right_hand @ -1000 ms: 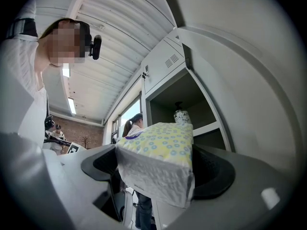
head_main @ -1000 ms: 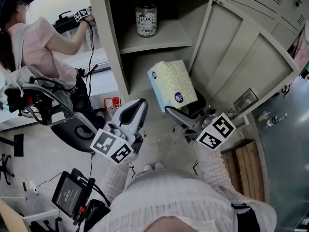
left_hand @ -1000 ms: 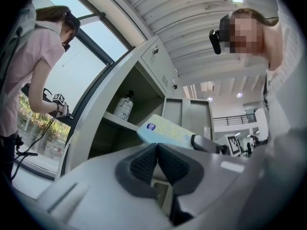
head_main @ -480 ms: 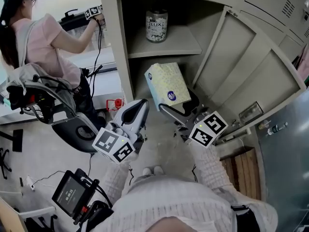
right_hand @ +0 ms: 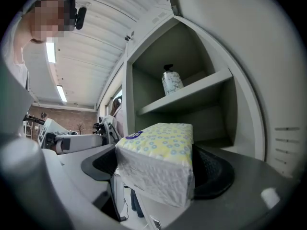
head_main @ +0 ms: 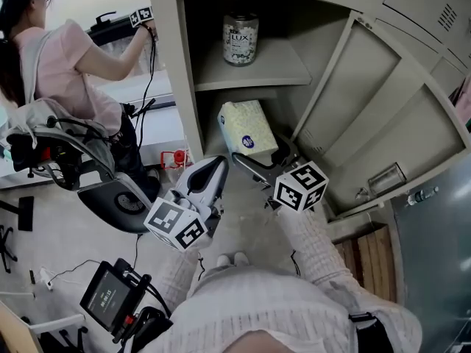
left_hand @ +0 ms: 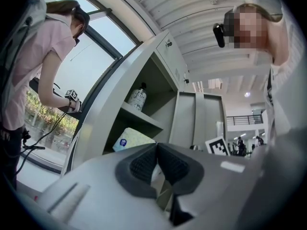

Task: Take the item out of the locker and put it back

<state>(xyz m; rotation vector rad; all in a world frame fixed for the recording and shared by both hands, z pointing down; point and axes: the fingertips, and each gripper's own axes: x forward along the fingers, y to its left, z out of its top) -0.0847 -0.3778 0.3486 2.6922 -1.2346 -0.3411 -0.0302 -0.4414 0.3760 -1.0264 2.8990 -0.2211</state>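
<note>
right tool (head_main: 256, 162): jaws spread wide and clamped on the tissue pack (head_main: 246, 126), one pad on each long side. In the right gripper view the pack fills the gap, printed face up, plain wrapped end toward the camera.

left tool (left_hand: 157, 150): jaws closed, pad tips touching, nothing between them. Held low in front of the body, beside the right tool. Idle.

tissue pack: off any surface I can see, carried only by the right tool, tilted. It sits at the mouth of the lower compartment (head_main: 294, 116), far end just past the opening. Can't tell if it touches the compartment floor.

locker (head_main: 171, 65): door (head_main: 383, 101) swung fully open to the right. The shelf (head_main: 254, 72) splits it in two. The jar (head_main: 241, 39) stands upright on the shelf, well clear of the pack.

progress (my read): mid-task. The item is gripped and neither fully out nor parked inside. One moment doesn't show the direction, so it could be the take-out leg or the put-back leg.

left to do: at minimum, seat the pack on the lower compartment floor, open the right tool and back out. If this is the take-out leg, pull it clear first.

risk: soft pack held at an angle. It could snag on the underside of the shelf or the left post going in.

surroundings: another person (head_main: 59, 57) works at a bench to the left, with a chair (head_main: 73, 149) behind them. Neither is in the way.
</note>
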